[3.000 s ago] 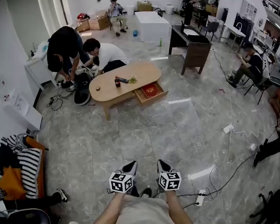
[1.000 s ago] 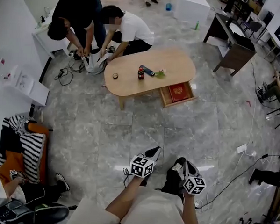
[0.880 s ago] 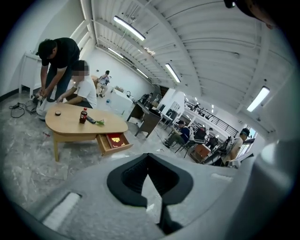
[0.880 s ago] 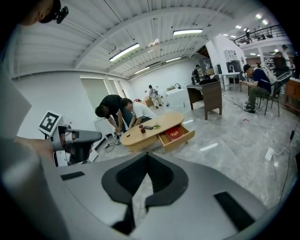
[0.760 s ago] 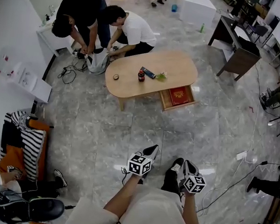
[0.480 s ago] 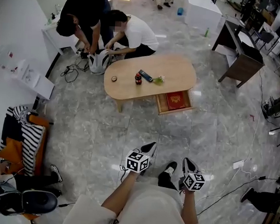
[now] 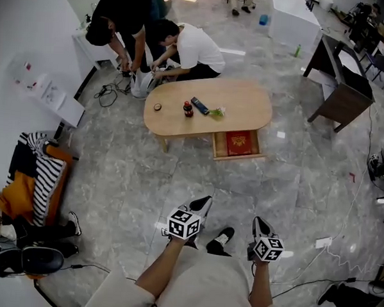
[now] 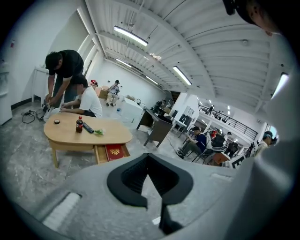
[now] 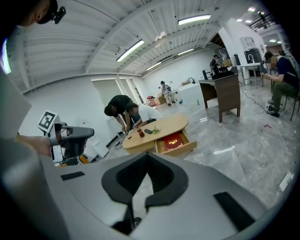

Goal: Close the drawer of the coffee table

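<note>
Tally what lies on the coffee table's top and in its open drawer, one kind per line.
dark soda bottle: 1
dark remote-like bar: 1
small round dark item: 1
green item: 1
red book, in the drawer: 1
Total: 5

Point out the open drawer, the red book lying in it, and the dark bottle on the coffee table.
Drawer (image 7: 238,157): head view, its front panel.
Red book (image 7: 238,142): head view, middle of its cover.
Bottle (image 7: 188,110): head view, its body.
</note>
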Demonstrator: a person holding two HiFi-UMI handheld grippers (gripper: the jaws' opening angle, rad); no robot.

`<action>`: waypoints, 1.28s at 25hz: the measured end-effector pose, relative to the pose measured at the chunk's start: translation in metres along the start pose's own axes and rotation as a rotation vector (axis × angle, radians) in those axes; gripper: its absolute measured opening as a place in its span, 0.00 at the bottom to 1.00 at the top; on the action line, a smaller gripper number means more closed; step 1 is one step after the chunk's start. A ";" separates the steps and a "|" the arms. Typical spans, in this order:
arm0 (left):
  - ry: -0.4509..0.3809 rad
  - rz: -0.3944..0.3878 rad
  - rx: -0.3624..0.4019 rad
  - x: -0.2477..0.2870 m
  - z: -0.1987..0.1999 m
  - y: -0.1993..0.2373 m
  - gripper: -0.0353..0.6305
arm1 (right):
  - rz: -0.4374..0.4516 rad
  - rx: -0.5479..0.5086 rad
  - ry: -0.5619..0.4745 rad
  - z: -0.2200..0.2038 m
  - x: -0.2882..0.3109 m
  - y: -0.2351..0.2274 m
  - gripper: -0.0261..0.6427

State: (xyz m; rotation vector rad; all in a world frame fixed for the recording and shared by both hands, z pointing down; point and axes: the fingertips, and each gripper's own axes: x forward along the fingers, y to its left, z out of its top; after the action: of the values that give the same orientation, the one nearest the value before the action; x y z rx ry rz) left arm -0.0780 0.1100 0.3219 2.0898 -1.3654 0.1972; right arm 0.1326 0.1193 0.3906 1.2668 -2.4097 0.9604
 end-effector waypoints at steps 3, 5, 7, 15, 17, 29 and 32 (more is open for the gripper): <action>-0.013 0.031 -0.012 0.005 0.002 -0.001 0.07 | 0.023 -0.017 0.011 0.002 -0.002 -0.015 0.06; -0.011 0.044 -0.023 0.010 0.003 0.000 0.07 | 0.028 -0.018 0.016 0.005 -0.002 -0.025 0.06; -0.004 0.049 -0.028 0.015 0.003 -0.002 0.07 | 0.029 -0.011 0.024 0.007 -0.002 -0.033 0.06; 0.015 0.050 -0.068 0.054 0.007 0.009 0.07 | 0.054 -0.078 0.074 0.034 0.027 -0.051 0.06; 0.022 0.051 -0.086 0.069 0.008 0.018 0.07 | 0.061 -0.096 0.085 0.045 0.038 -0.054 0.06; -0.001 0.094 -0.185 0.165 0.038 0.071 0.06 | 0.115 -0.179 0.201 0.112 0.144 -0.095 0.06; 0.007 0.118 -0.221 0.178 0.037 0.085 0.06 | 0.142 -0.195 0.222 0.124 0.173 -0.096 0.06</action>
State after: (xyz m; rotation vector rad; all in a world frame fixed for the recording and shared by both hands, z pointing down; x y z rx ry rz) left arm -0.0789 -0.0720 0.4068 1.8281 -1.4385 0.0968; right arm 0.1175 -0.1113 0.4257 0.8832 -2.3742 0.8288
